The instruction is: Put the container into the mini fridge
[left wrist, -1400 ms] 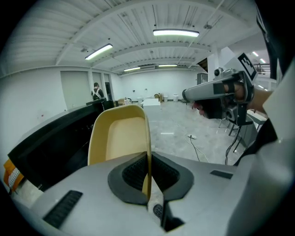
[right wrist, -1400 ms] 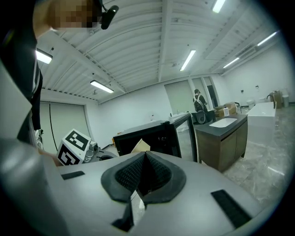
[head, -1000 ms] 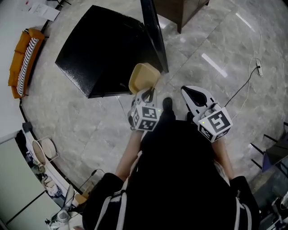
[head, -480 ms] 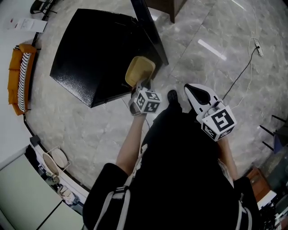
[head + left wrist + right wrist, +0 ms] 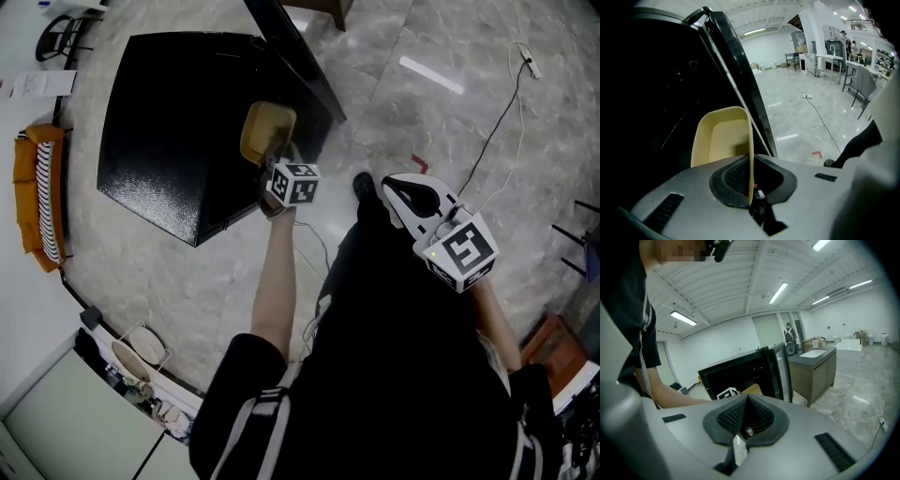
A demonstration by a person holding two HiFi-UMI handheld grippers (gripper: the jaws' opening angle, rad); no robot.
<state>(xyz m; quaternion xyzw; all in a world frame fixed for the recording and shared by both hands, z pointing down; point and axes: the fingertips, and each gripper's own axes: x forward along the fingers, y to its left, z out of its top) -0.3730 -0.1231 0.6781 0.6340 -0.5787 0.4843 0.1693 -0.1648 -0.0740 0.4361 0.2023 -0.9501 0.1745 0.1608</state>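
My left gripper (image 5: pixel 274 161) is shut on one side wall of a pale yellow container (image 5: pixel 265 131), held in front of the black mini fridge (image 5: pixel 178 122). In the left gripper view the container (image 5: pixel 721 140) stands on edge with its hollow facing left. Its right wall is pinched at the left gripper (image 5: pixel 751 161), just before the dark fridge opening (image 5: pixel 656 98) and beside the open door (image 5: pixel 740 79). My right gripper (image 5: pixel 398 186) hangs back near my body, shut and empty. The right gripper (image 5: pixel 747 401) looks at the fridge (image 5: pixel 736 371) from a distance.
The fridge door (image 5: pixel 302 58) swings out to the right of the opening. A wooden cabinet (image 5: pixel 815 371) with a sink stands beyond it. A cable (image 5: pixel 487 122) and power strip (image 5: pixel 527 64) lie on the marble floor at the right. An orange sofa (image 5: pixel 37 197) is far left.
My left arm has stretched forward, carrying the container closer to the fridge opening. The right gripper has stayed near my body.
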